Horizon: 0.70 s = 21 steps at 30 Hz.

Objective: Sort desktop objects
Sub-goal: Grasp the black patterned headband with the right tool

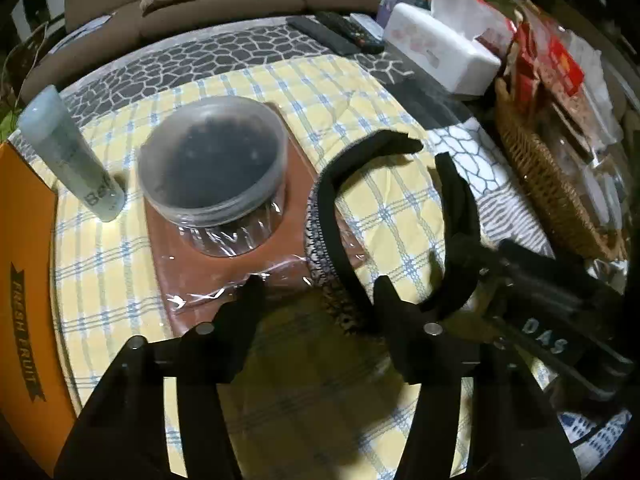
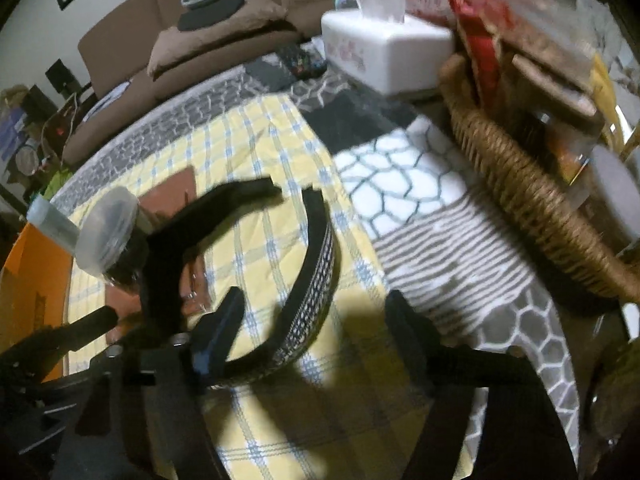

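Two headbands lie nested on the yellow checked cloth (image 1: 132, 248), a patterned headband (image 1: 320, 240) beside a black headband (image 1: 460, 208). The left gripper (image 1: 320, 292) hovers over the patterned band's curve, fingers apart, gripping nothing. The right gripper (image 2: 316, 312) straddles the same band, fingers apart too. A clear tub (image 1: 212, 160) stands nearby.

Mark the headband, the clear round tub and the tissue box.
headband (image 1: 460, 200), left wrist view, on its black right-hand arm.
clear round tub (image 1: 212, 160), left wrist view, on its dark lid.
tissue box (image 2: 384, 56), right wrist view, on its white front face.
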Available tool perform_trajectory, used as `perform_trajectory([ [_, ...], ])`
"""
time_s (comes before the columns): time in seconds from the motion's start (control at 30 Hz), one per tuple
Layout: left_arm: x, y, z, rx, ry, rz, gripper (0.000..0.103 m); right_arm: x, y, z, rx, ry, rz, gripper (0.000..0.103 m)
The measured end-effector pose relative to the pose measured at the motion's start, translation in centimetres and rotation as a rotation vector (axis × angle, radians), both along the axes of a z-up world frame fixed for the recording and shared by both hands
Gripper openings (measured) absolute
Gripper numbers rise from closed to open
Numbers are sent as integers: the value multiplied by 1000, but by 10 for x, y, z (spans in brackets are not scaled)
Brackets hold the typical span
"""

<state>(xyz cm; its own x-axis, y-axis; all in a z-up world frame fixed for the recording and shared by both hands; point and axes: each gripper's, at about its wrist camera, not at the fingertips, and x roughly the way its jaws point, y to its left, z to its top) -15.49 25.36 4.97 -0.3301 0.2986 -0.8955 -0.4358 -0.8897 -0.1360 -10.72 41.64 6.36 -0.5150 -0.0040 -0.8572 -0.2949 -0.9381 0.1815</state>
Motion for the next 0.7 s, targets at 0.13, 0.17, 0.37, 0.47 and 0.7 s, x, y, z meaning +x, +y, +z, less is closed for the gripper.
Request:
perform_trajectory([
  [0.13,1,6,-5,-8,-4,-5,45,-3,0,-15,-41,-41,6,53],
  [0.17,1,8,-6,-12,-8,-6,44,-3,0,-17,-42,-45,5,52],
  [0.37,4,17,-10,-36,-2,-30,26,-1,-3,-16,-11,-44,3,42],
  [0.47,9,19,-8,-48,20,-39,24,0,-3,-11,-44,-20,15,17],
  [0.7,18,-5,20,16,47,-33,23,7,-17,26,-14,67,57,16],
])
